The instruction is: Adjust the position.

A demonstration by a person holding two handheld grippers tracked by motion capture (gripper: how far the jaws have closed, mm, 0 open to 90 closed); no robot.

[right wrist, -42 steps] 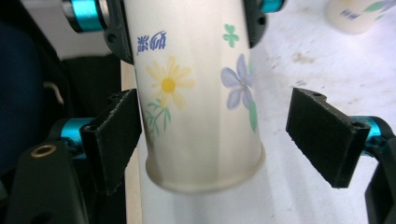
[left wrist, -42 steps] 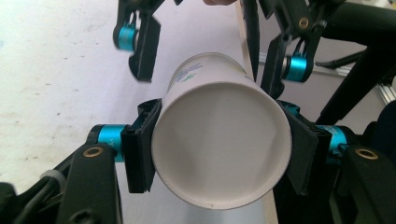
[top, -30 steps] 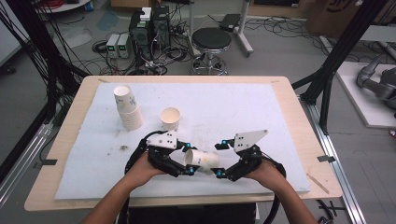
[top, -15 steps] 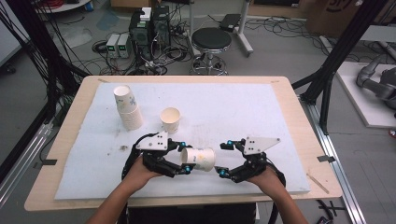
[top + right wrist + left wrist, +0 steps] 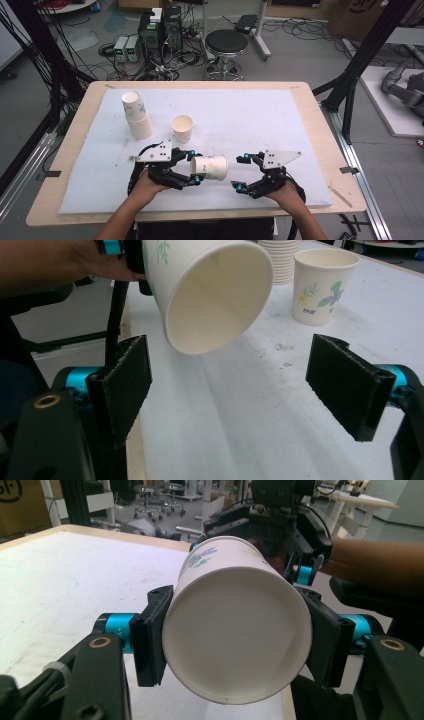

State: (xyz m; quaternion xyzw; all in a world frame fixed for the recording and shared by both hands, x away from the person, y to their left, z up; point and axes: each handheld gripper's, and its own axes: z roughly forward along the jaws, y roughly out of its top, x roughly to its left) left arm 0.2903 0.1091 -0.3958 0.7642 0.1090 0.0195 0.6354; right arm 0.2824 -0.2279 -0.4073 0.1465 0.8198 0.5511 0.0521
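Near the bench's front edge, the left gripper (image 5: 194,169) has its jaws pinching a paper cup (image 5: 210,167) held sideways, mouth toward the right gripper (image 5: 239,172), whose jaws are spread. Farther back stand an upright cup (image 5: 182,128) and a cup stack (image 5: 137,115).

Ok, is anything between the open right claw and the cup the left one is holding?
Nothing visible. The paper cup, clamped sideways in the left claw, points its open mouth at the right claw, with bare white mat between them.
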